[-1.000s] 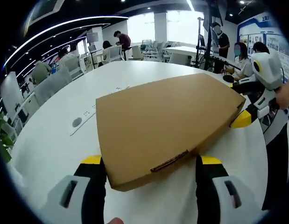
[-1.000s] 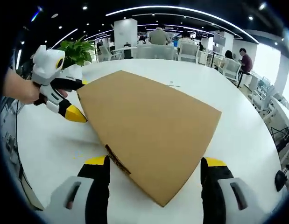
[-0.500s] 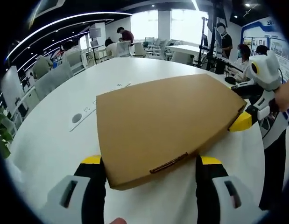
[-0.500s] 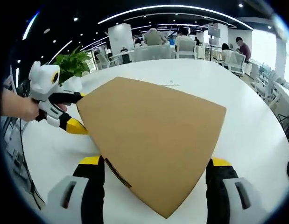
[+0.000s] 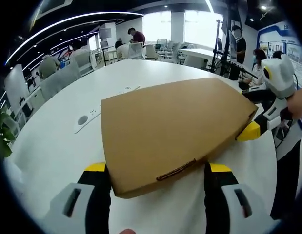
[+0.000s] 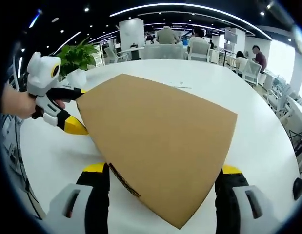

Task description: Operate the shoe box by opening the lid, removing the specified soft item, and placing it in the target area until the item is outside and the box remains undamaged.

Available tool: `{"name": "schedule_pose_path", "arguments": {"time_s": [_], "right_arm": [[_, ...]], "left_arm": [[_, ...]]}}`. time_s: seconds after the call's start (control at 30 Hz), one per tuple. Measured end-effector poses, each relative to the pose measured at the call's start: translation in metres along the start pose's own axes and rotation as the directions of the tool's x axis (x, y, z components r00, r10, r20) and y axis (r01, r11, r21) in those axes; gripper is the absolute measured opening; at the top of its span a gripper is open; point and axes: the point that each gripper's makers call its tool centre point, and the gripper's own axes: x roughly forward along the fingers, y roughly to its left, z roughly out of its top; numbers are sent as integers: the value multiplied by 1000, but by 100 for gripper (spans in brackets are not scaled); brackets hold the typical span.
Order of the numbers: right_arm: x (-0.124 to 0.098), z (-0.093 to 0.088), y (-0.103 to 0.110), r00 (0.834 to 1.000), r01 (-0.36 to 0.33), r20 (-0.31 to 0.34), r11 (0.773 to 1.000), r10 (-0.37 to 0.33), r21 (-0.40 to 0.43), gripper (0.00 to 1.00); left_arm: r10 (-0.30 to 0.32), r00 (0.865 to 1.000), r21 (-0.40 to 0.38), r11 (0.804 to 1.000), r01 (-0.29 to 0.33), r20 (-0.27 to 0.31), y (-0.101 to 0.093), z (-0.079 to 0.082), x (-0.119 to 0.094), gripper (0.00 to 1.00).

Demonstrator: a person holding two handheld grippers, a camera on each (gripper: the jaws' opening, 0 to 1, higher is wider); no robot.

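Observation:
A flat brown cardboard shoe box (image 5: 170, 126) lies on the round white table (image 5: 48, 151) with its lid down. My left gripper (image 5: 158, 168) is open, its yellow-tipped jaws standing either side of the box's near end. The right gripper (image 5: 255, 124) comes in at that view's right edge, by the far corner of the box. In the right gripper view the same box (image 6: 155, 141) lies ahead, and my right gripper (image 6: 160, 169) is open with its jaws straddling the near corner. The left gripper (image 6: 70, 109), held by a hand (image 6: 14, 102), sits around the box's left corner.
A socket panel (image 5: 87, 120) is set into the table left of the box. Office chairs and seated people stand beyond the table's far edge. A potted plant (image 6: 80, 53) is behind the left gripper. A person's body (image 5: 290, 161) stands at the table's right edge.
My right gripper's jaws stand slightly wider apart than a second ago. Both views have shifted a little. The box lies where it was, lid still down.

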Motion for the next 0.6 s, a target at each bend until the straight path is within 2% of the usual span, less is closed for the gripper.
{"name": "schedule_pose_path", "arguments": {"time_s": [0.3,0.53,0.6], "right_arm": [[1,-2,-1,1000,-25,-14,1000,24,-17,91],[-2,-3,1,998,-52,-26,998,51,-32,90],[-3,-3,1,998,-59,-27,998,58,-34,89]], "left_arm": [[17,1000,-22,1000,-17,11,-2,-4,-2,79],[44,999,-61,997,-46,-28,-12,-9,-7,79],[46,999,-63,997,-48,-26,-9,-10,-7,79]]}}
